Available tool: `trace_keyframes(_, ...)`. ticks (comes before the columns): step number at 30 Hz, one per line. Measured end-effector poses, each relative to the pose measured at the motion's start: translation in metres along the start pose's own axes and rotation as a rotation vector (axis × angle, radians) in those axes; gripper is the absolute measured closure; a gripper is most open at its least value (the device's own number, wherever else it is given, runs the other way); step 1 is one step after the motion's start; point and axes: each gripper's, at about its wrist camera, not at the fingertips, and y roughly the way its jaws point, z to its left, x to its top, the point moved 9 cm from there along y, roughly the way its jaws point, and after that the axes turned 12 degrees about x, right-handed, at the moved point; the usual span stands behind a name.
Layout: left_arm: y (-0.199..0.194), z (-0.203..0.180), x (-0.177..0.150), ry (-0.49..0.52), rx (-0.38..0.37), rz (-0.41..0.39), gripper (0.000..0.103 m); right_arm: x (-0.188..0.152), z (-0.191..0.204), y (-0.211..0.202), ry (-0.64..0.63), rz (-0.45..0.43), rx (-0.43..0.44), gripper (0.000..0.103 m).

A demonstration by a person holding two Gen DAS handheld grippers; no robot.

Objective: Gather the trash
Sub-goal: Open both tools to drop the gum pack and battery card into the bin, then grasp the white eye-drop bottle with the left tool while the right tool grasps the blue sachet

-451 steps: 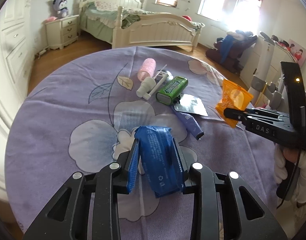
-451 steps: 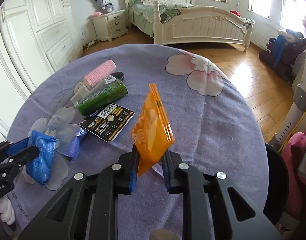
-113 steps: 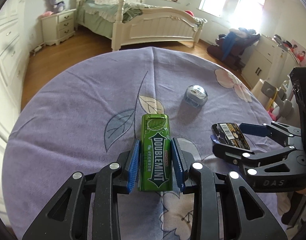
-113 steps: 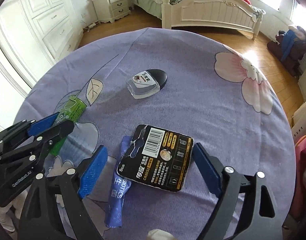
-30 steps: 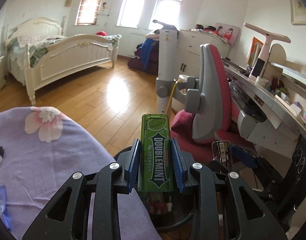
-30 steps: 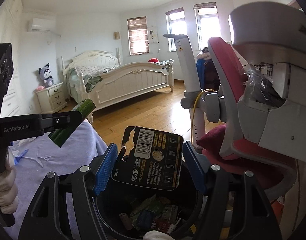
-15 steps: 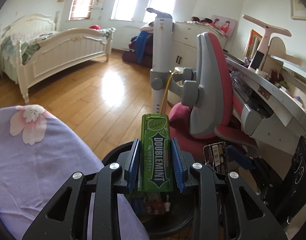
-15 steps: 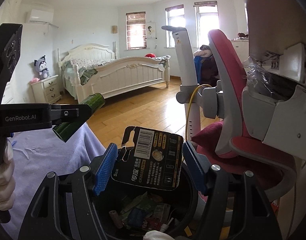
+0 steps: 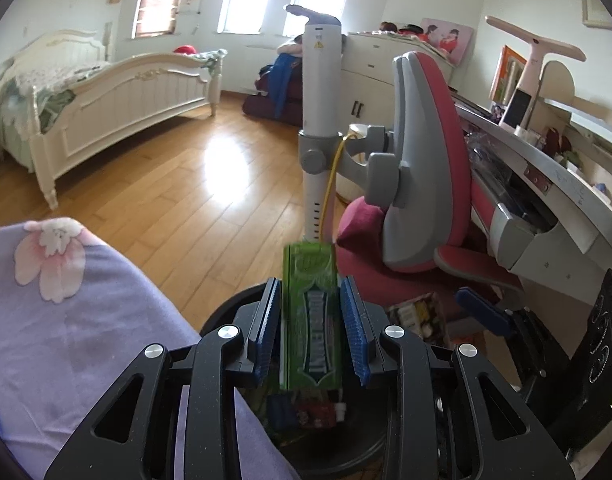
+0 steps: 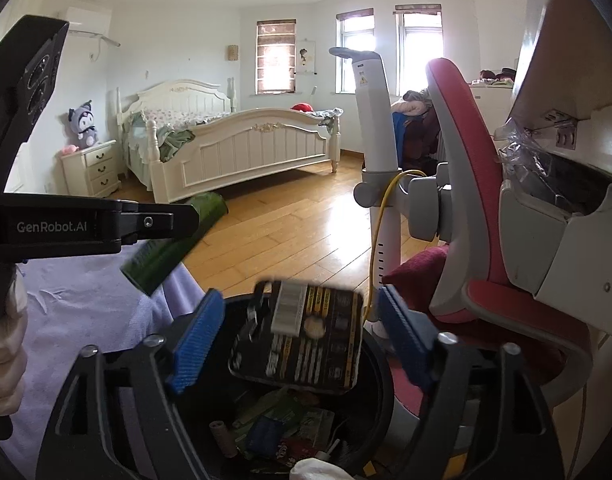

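Both grippers hang over a black round trash bin [image 10: 378,364], also in the left wrist view [image 9: 241,304]. My left gripper [image 9: 310,332] has its jaws parted, with gaps beside the blurred green Doublemint gum pack [image 9: 310,320], which is slipping down between them. It also shows in the right wrist view [image 10: 173,248]. My right gripper [image 10: 297,340] is wide open. The black battery card [image 10: 301,340] is blurred and falling free between its blue pads [image 10: 193,340] toward the bin. Wrappers and other trash [image 10: 281,428] lie inside the bin.
The purple flowered tablecloth [image 9: 65,320] lies at the left, touching the bin. A red and grey chair [image 9: 418,184] and a white post [image 9: 318,120] stand just behind the bin. A desk [image 9: 546,184] is at the right. A white bed [image 9: 105,92] stands across the wooden floor.
Both grippers have opened over the bin. The gum pack and the battery card, held firmly half a second ago, have dropped lower and are blurred with motion.
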Motion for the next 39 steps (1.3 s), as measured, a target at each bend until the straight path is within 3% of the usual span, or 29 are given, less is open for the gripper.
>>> trace_keyframes(1, -0.005, 0.000, 0.004, 0.009, 0.012, -0.022, 0.045, 0.001, 0.000, -0.001, -0.003, -0.002, 0.001, 0.013)
trace_keyframes(3, -0.017, 0.004, 0.012, 0.009, 0.024, -0.066, 0.037, 0.000, 0.002, -0.001, -0.009, 0.003, 0.004, 0.013)
trace_keyframes(12, -0.065, 0.054, 0.021, -0.030, 0.091, -0.124, 0.037, 0.008, 0.035, -0.004, -0.012, 0.006, 0.071, 0.013)
trace_keyframes(15, -0.084, 0.083, 0.018, -0.054, 0.147, -0.144, 0.026, 0.017, 0.055, -0.003, -0.031, 0.000, 0.110, 0.013)
trace_keyframes(18, -0.101, 0.116, 0.011, -0.091, 0.193, -0.149, 0.024, 0.028, 0.080, -0.002, -0.044, -0.008, 0.157, 0.013)
trace_keyframes(21, -0.116, 0.152, 0.001, -0.115, 0.259, -0.143, 0.017, 0.035, 0.107, 0.000, -0.071, -0.015, 0.194, 0.013)
trace_keyframes(26, -0.133, 0.210, -0.018, -0.142, 0.349, -0.124, 0.017, 0.042, 0.155, 0.008, -0.120, 0.000, 0.270, 0.013)
trace_keyframes(28, -0.139, 0.231, -0.026, -0.158, 0.378, -0.115, 0.012, 0.044, 0.172, 0.010, -0.137, 0.005, 0.292, 0.005)
trace_keyframes(30, -0.145, 0.251, -0.034, -0.175, 0.407, -0.110, 0.009, 0.044, 0.190, 0.014, -0.148, 0.030, 0.326, 0.005)
trace_keyframes(35, -0.147, 0.291, -0.051, -0.209, 0.450, -0.080, 0.009, 0.041, 0.227, 0.022, -0.182, 0.092, 0.388, 0.005)
trace_keyframes(39, -0.138, 0.325, -0.064, -0.262, 0.429, -0.027, 0.009, 0.033, 0.253, 0.033, -0.201, 0.165, 0.437, 0.005)
